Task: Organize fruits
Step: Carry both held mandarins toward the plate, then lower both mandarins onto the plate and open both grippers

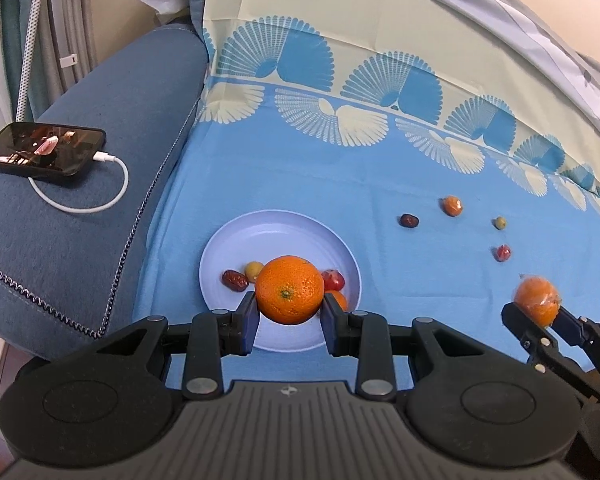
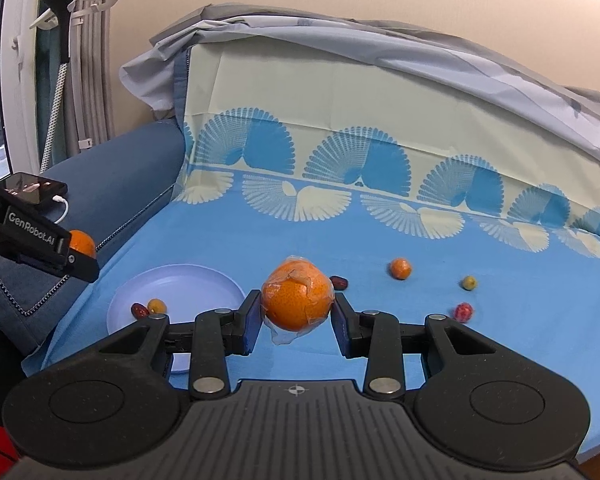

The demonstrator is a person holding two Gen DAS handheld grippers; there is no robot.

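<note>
My left gripper (image 1: 288, 314) is shut on a bare orange (image 1: 289, 294), held just above the pale lilac plate (image 1: 284, 224). On that plate lie a brown date (image 1: 234, 280), a small yellow fruit (image 1: 253, 270), a red fruit (image 1: 334, 279) and an orange piece partly hidden behind the held orange. My right gripper (image 2: 296, 320) is shut on a plastic-wrapped orange (image 2: 297, 295), held above the blue cloth to the right of the plate (image 2: 188, 284). Both pairs of pads press on their fruit.
Loose on the blue cloth lie a small wrapped orange (image 2: 400, 268), a brown date (image 2: 339, 282), a green-yellow fruit (image 2: 469, 282) and a red fruit (image 2: 464, 312). A phone (image 1: 44, 150) with a white cable rests on the blue sofa arm (image 1: 100, 200) at left. The cloth-draped backrest rises behind.
</note>
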